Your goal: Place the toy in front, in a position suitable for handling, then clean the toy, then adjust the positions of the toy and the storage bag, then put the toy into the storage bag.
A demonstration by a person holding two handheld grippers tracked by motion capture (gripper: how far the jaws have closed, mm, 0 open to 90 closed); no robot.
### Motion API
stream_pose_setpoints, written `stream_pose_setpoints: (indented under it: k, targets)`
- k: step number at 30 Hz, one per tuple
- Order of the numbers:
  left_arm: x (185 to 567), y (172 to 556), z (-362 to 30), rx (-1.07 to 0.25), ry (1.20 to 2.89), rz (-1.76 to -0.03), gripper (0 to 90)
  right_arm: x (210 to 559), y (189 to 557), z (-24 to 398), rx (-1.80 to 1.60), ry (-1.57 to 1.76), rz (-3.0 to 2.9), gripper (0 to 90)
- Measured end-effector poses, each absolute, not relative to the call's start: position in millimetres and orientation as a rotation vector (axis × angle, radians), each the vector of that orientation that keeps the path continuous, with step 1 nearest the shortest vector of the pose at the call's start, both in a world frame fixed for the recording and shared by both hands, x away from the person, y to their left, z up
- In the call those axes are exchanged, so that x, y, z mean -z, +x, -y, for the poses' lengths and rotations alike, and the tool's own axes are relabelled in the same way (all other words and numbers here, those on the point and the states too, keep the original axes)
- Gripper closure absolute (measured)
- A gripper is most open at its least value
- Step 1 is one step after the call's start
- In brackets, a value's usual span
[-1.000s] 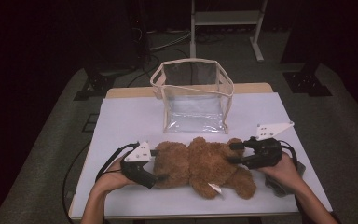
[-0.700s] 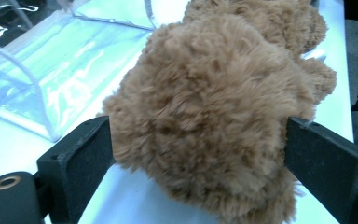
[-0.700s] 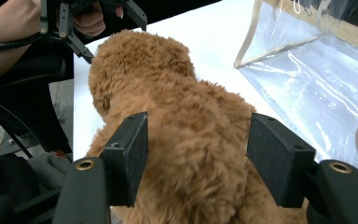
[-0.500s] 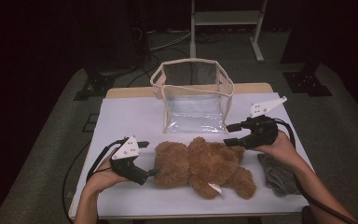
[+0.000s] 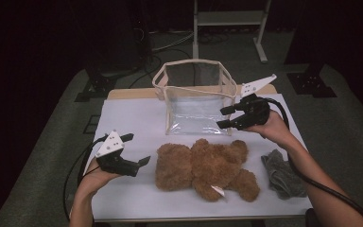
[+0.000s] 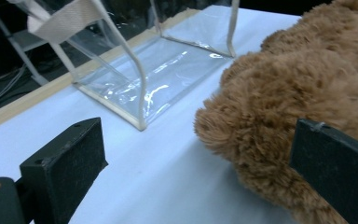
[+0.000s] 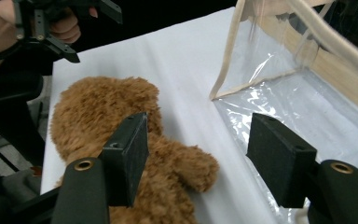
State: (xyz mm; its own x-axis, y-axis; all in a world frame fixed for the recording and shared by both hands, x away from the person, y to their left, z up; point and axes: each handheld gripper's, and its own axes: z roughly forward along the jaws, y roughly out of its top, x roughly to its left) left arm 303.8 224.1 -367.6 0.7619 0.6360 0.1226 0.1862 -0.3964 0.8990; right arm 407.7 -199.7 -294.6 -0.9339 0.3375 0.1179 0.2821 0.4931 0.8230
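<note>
1. Nearest the person: left gripper (image 5: 136, 149) hovers just left of the teddy bear (image 5: 208, 165), jaws wide apart w/ nothing between them. They have just been opening. In the left gripper view, fur sits beside one jaw, not pinched.
2. Bear lies flat on the white table (image 5: 123, 118), mid-front, head toward the left gripper. A grey cloth (image 5: 283, 175) lies near its feet, apart from it.
3. Right gripper (image 5: 227, 117) is raised at the right front corner of the clear bag (image 5: 194, 97), jaws apart and empty; they too have just been opening.
4. Bag stands upright behind the bear, mouth open.
5. Risks, as I judge: bag is light & soft-walled, so a bump from the right gripper could tip or collapse it. Bear looks about as wide as the mouth, so it may snag the rim. A grip on fur only could slip.
</note>
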Motion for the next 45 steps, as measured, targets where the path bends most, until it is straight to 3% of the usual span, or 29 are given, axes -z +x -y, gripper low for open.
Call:
stream_pose_setpoints:
  k: [18, 45]
  targets:
    - [371.3, 304.8, -226.2, -0.557, 1.969, -0.649, 3.0, 274.6, 421.8, 173.4, -1.400, 0.475, -2.700, 37.7]
    - [371.8, 305.2, -229.1, -0.537, 1.986, -0.643, 3.0, 273.4, 425.4, 153.2, -1.368, 0.402, -2.761, 37.7]
